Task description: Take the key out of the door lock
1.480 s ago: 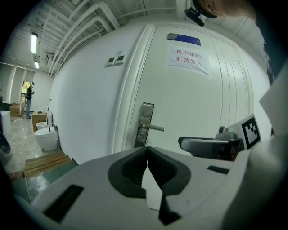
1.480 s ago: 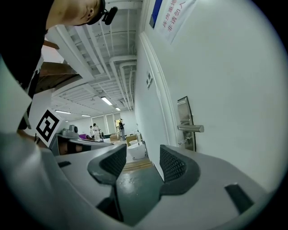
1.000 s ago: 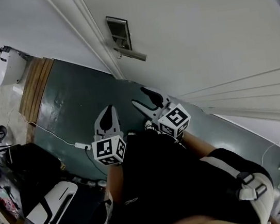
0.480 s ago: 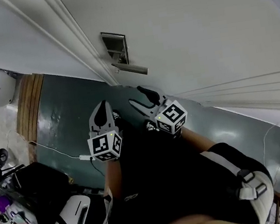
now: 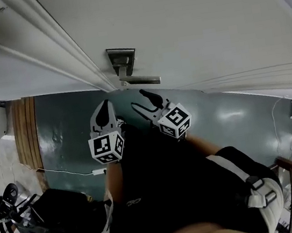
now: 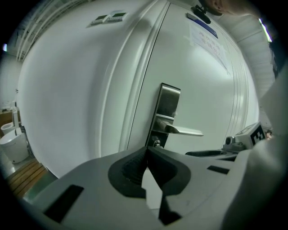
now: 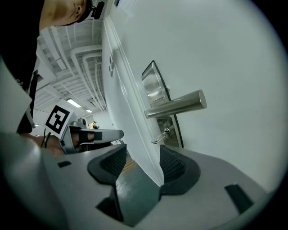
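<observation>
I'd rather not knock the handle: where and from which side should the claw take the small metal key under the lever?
Pinch the small silver key by its projecting head, the only part outside the steel lock plate. Come straight at the white door from below the silver lever handle, which overhangs it. The open right claw looks nearest.

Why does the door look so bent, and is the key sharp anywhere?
Left gripper view: the wide-angle lens bows the door and blackens the corners; the key is small and dim. Right gripper view: same bending, yet the key and handle show crisply, with soft sheen. Head view: door lines curve; key too small to see.
</observation>
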A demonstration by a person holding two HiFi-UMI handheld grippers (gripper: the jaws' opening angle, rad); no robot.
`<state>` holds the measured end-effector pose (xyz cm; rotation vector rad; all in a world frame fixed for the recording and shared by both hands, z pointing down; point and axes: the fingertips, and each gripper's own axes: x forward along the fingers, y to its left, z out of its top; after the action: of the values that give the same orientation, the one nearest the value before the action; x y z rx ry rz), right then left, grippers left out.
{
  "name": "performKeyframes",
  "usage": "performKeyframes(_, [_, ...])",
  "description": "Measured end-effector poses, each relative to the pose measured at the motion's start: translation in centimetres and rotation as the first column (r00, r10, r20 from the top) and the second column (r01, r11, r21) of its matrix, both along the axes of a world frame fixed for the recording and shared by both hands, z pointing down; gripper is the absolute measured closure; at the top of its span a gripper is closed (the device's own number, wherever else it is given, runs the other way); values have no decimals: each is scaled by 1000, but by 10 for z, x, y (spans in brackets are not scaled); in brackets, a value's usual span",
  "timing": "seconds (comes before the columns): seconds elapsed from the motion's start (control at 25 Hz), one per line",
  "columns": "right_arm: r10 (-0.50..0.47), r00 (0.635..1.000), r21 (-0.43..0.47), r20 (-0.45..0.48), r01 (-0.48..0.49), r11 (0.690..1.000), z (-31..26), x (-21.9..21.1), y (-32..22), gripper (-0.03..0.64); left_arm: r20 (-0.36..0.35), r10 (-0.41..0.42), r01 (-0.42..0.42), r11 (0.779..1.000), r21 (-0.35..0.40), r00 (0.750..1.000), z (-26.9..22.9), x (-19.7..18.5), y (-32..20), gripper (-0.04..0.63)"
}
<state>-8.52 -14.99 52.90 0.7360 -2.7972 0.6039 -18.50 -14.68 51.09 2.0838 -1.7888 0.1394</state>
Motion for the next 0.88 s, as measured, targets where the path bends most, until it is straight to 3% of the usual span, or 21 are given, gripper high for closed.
performKeyframes(0.4, [190, 981, -1, -30, -190, 982, 2, -13, -15, 377, 7, 179, -179, 984, -2, 984, -2, -26, -32, 572])
performKeyframes(0.68, [284, 958, -1, -25, -284, 959, -1, -29, -11, 377, 0, 340, -340, 940, -22, 941, 5, -15, -31, 572])
performKeyframes(0.88, [317, 948, -73, 24, -315, 946, 3, -25, -10, 384, 0, 347, -346, 937, -40, 938, 13, -12, -32, 572])
